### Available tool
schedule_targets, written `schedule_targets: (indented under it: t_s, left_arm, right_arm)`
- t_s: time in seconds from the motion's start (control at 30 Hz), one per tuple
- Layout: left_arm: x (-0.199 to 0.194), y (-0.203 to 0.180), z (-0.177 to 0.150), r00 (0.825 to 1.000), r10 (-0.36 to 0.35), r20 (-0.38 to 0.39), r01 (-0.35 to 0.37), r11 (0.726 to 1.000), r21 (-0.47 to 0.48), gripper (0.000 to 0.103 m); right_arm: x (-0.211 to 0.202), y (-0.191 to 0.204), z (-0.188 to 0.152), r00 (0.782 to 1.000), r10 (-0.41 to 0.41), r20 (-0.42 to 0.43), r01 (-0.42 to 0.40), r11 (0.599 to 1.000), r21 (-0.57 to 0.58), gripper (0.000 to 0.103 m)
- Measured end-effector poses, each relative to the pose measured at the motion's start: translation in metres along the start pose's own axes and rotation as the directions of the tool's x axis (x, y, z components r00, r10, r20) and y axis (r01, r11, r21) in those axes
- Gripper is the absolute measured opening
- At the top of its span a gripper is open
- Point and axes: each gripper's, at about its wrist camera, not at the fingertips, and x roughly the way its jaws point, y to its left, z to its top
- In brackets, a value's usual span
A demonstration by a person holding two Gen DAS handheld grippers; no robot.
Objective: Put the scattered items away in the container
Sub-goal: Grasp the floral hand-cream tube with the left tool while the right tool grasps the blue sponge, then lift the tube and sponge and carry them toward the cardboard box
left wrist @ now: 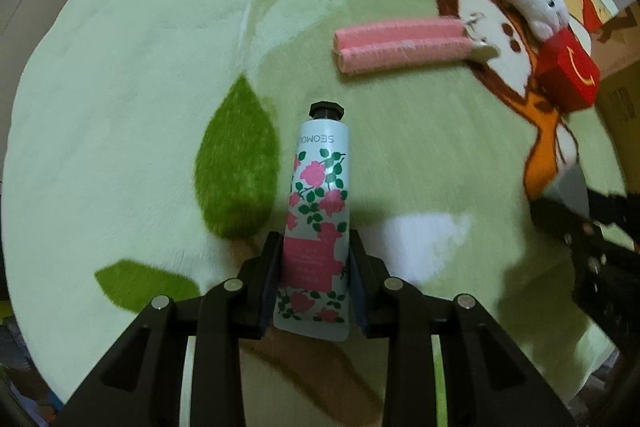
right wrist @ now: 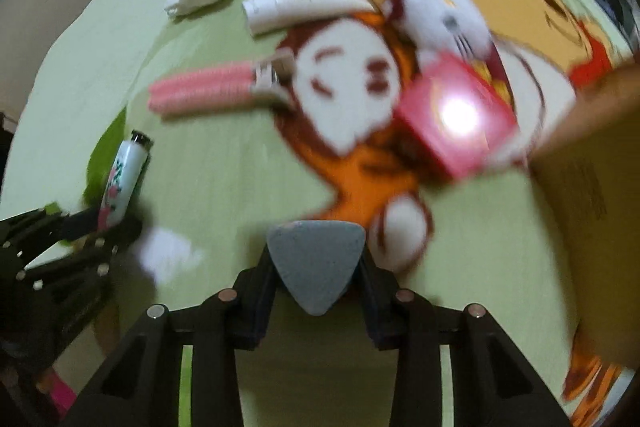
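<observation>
Pick-up step: my left gripper clamps the rose hand-cream tube, my right gripper pinches a grey wedge sponge (blurred). Next, carry both to the cardboard box, right of the red carton.

Both views are evenly lit by soft indoor light from above, bright enough for full colour. The left wrist view is mostly sharp: the print on the tube reads clearly, and a dark shadow falls beside it on the blanket, though the far right edge smears. The right wrist view is heavily motion-blurred throughout (the plush toy is a smudge), and a white glare spot burns out the face of the red box. Fisheye distortion bends the blanket's edges into a curve, with black vignette corners in both.
</observation>
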Motion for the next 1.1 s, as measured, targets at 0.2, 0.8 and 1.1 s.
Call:
schedule_targets:
  t_s: [0.2,0.8,1.1]
  left_arm:
    - [-0.051,-0.011,0.008,0.998,0.001,0.06,-0.003,1.0,0.028,0.02]
    - [-0.165,0.007,-0.011,0.952,-0.104,0.286,0.12,0.992,-0.04,0.016]
    - [-0.224,-0.019,-0.001,0.938,-0.058,0.341,0.06,0.998,0.007,0.016]
  right_arm:
    - [-0.042,0.001,-0.024,0.999,0.007,0.038,-0.01,0.997,0.079,0.037]
    - [-0.206,-0.007,-0.024,0.934,0.037,0.356,-0.061,0.997,0.057,0.037]
    - [-0.245,-0.016,-0.029,0.91,0.046,0.412,-0.083,0.994,0.072,0.037]
